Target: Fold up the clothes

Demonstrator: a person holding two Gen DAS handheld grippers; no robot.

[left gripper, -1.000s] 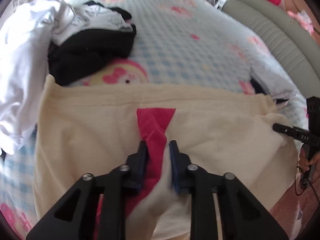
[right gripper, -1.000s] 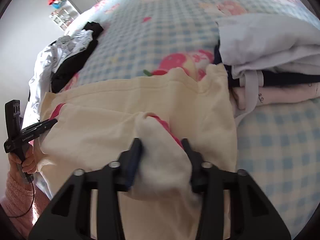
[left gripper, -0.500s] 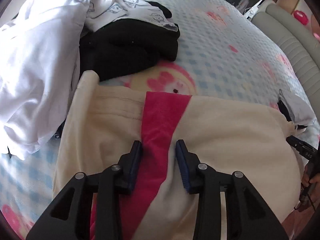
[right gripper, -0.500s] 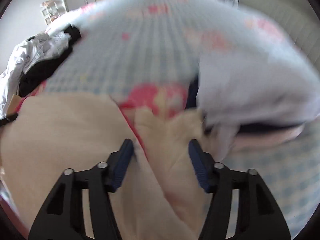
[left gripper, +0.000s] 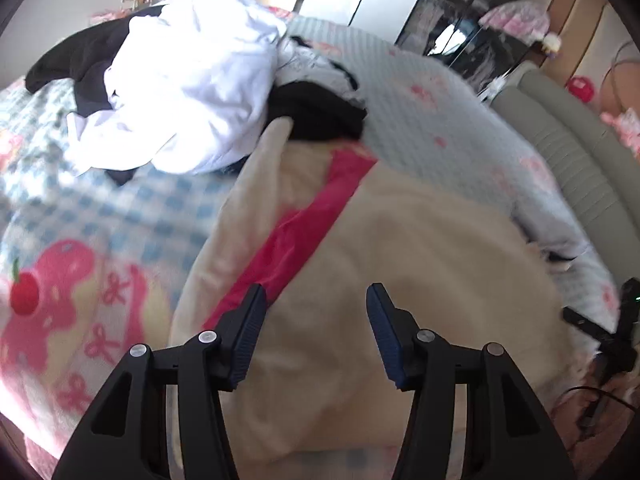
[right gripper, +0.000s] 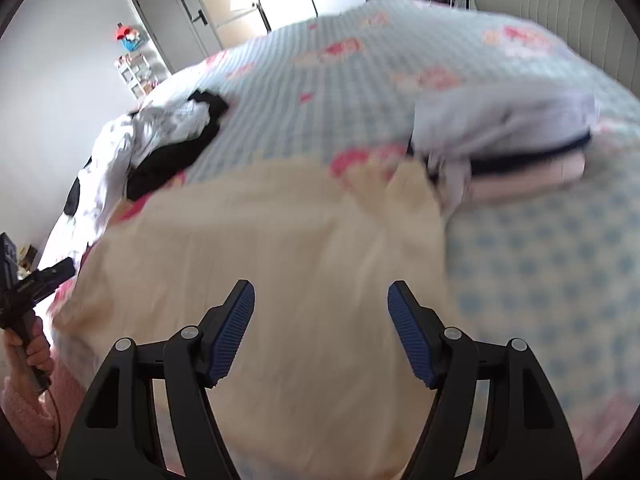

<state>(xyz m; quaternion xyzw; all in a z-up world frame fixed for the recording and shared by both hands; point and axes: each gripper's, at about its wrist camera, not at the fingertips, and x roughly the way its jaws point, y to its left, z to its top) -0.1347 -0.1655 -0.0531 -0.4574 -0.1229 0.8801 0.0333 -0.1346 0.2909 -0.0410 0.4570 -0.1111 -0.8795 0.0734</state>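
Both claws have just been opening: the left claw (left gripper: 316, 300) and right claw (right gripper: 321, 295) stand spread, nothing between their pads, above the cream garment (right gripper: 280, 240) lying flat on the bed (right gripper: 540, 260). Its red stripe (left gripper: 308, 216) shows. Beyond lie a folded stack (right gripper: 512, 148) and a loose pile (left gripper: 192, 96).

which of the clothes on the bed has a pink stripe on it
The cream garment spread out right under both grippers: a bright pink band runs across it. The white-and-black heap behind it and the folded stack beside it show no such band.
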